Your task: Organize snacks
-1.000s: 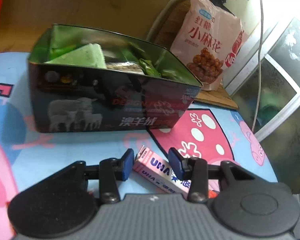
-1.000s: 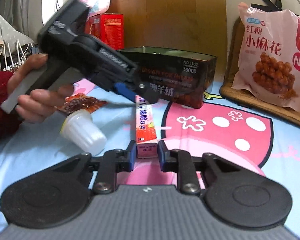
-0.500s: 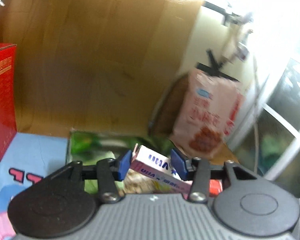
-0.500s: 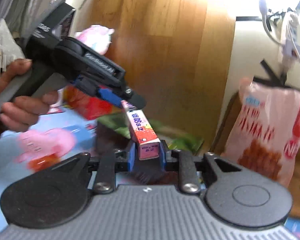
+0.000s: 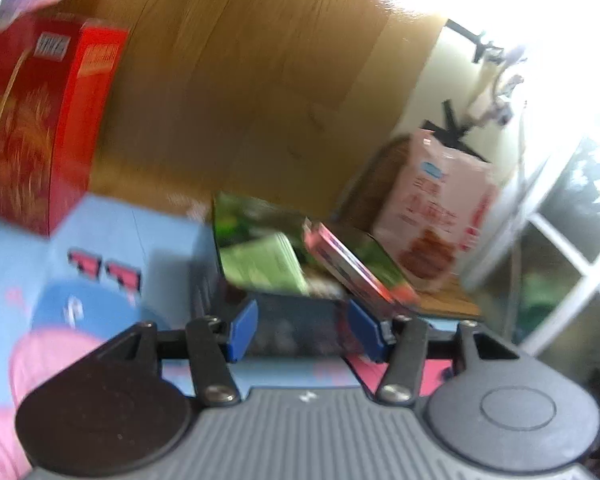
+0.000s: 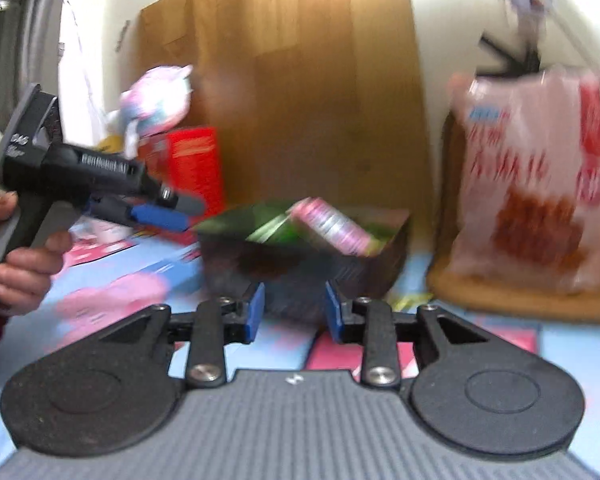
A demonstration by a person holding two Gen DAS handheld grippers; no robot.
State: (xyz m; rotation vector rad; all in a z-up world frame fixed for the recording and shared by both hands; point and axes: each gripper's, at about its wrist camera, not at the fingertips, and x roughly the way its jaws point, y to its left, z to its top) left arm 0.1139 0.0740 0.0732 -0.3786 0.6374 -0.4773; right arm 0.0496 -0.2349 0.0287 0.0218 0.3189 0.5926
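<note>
A long pink candy box [image 5: 352, 264] lies tilted in the dark tin [image 5: 296, 312], on top of green packets [image 5: 260, 264]. It also shows in the right wrist view [image 6: 332, 228], inside the tin [image 6: 300, 264]. My left gripper [image 5: 304, 330] is open and empty, just in front of the tin. My right gripper [image 6: 294, 312] is open and empty, close to the tin's near wall. The left gripper also shows in the right wrist view [image 6: 156, 212], to the left of the tin. Both views are blurred.
A pink snack bag [image 6: 536, 200] stands on a wooden board [image 6: 520, 300] at the right. A red box [image 5: 40, 128] stands at the back left, with a pink plush [image 6: 156, 100] on it. A wooden panel [image 5: 240, 80] is behind. The table has a cartoon cloth [image 5: 100, 248].
Both grippers held the pink candy box above the tin. Both have opened and drawn back, and the box now lies in the tin.
</note>
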